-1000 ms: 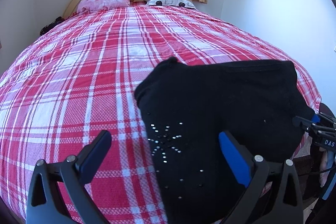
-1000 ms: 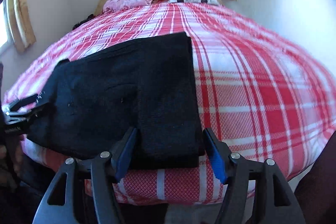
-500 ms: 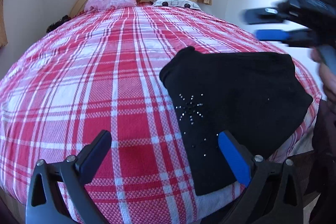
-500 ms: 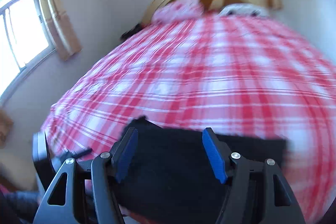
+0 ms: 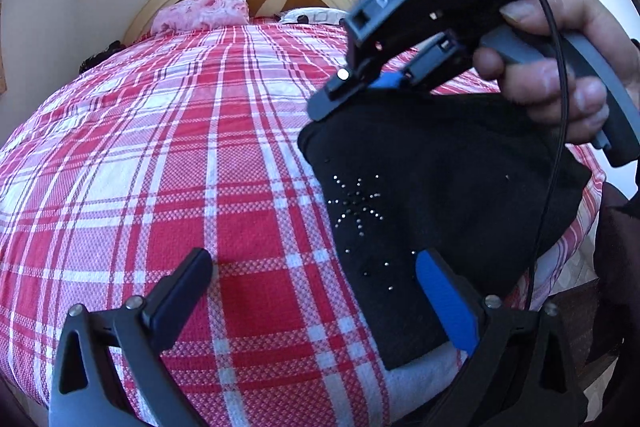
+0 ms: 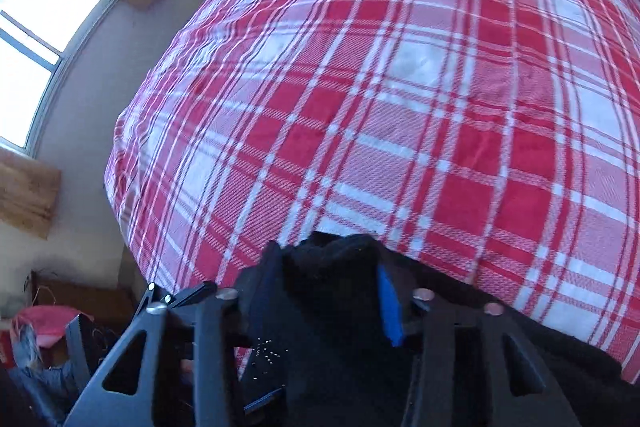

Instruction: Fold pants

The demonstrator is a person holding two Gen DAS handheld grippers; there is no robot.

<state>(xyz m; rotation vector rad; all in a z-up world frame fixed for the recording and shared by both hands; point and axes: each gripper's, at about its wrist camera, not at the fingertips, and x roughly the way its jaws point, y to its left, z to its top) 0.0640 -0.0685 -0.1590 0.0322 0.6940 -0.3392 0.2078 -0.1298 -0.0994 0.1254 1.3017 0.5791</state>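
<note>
Right hand-held gripper (image 6: 324, 291) swung across to the far corner of the black pants (image 5: 432, 195), jaws closing on a bunched bit of cloth to lift for a fold; left hand-held gripper (image 5: 316, 291) hovers open over the near edge on the bed (image 5: 200, 147)

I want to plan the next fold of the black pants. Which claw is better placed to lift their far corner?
Right. The right claw is at the far corner of the pants, closing with black cloth between its fingers. The left claw is open and holds nothing.
</note>
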